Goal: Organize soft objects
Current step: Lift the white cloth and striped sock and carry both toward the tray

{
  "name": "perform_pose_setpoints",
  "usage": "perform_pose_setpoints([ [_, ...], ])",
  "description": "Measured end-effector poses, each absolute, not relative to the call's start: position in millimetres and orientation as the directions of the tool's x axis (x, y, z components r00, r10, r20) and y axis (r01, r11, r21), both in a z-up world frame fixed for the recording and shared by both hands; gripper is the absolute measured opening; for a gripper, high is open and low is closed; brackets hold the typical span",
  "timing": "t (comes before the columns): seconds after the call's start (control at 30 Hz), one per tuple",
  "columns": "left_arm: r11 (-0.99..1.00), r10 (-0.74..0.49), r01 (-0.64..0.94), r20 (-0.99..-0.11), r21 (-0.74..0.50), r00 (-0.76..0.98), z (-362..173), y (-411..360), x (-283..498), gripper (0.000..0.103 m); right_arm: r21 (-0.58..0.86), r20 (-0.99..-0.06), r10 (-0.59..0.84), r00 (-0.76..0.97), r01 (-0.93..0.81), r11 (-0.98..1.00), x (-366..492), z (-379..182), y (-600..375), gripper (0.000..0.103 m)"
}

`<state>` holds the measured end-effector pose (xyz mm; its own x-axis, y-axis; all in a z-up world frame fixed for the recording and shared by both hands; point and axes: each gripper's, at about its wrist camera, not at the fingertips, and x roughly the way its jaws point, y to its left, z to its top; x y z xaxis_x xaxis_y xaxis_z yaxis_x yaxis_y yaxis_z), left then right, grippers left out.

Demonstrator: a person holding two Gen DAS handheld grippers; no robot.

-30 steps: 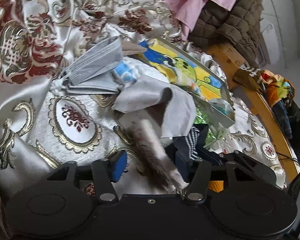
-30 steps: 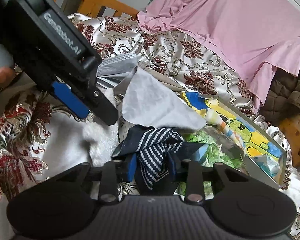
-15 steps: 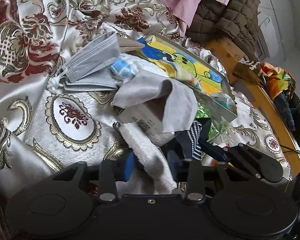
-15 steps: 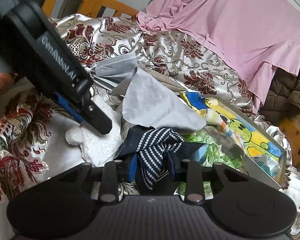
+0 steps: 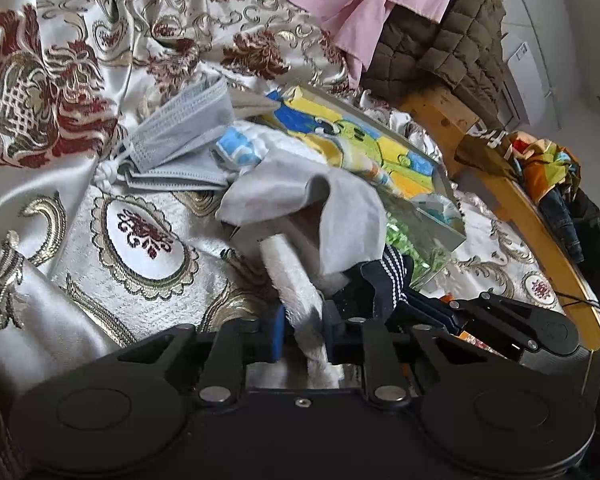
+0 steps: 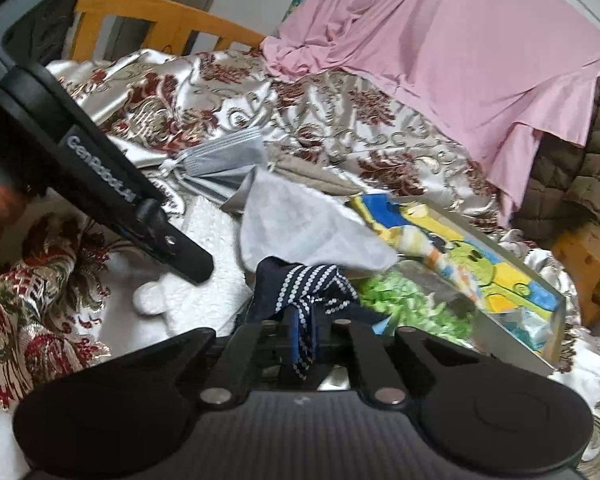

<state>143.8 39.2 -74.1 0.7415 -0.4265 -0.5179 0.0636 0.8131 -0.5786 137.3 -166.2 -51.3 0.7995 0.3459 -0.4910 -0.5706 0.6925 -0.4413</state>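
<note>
Status: early stage. The left gripper (image 5: pixel 302 330) is closing on the white fleece cloth (image 5: pixel 296 284); the right gripper (image 6: pixel 302 338) is pressed together, pinching the navy dotted cloth (image 6: pixel 304 280). Both cloths lie on the bed (image 5: pixel 140 232) beside the grey cloth (image 5: pixel 300 188). Masks (image 5: pixel 180 136) and remaining soft items are unsorted.

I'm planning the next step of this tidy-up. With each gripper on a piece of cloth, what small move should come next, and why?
Probably lift both a little. The right gripper is shut on the navy dotted cloth; the left gripper is closing on the white fluffy cloth, which runs under the grey cloth, so it needs freeing.
</note>
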Motion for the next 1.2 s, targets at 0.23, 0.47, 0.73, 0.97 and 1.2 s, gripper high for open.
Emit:
perform_pose_setpoints([
  [0.23, 0.831, -0.408, 0.09, -0.49, -0.549, 0.77, -54.7, 30.9, 127.1, 0.012, -0.42, -0.425, 0.333, 0.842, -0.509, 0.751, 129.4, -31.9, -181.3, 0.006],
  [0.47, 0.815, -0.455, 0.103, -0.519, -0.571, 0.724, -48.8, 11.8, 115.1, 0.012, -0.392, -0.361, 0.311, 0.879, -0.446, 0.805, 125.1, -13.3, -199.1, 0.006],
  [0.73, 0.805, -0.493, 0.176, -0.474, -0.567, 0.73, -16.0, -12.4, 106.9, 0.012, -0.336, -0.287, 0.27, 0.919, -0.36, 0.87, 125.8, 9.4, -229.2, 0.006],
  [0.97, 0.821, -0.48, 0.211, -0.442, -0.53, 0.758, 14.3, -20.9, 125.8, 0.012, -0.318, -0.251, 0.261, 0.932, -0.334, 0.887, 139.4, 22.4, -240.9, 0.006],
  [1.2, 0.833, -0.446, 0.19, -0.426, -0.52, 0.787, 30.7, -28.0, 189.5, 0.012, -0.229, -0.226, 0.282, 0.933, -0.332, 0.915, 185.9, 25.7, -253.8, 0.006],
])
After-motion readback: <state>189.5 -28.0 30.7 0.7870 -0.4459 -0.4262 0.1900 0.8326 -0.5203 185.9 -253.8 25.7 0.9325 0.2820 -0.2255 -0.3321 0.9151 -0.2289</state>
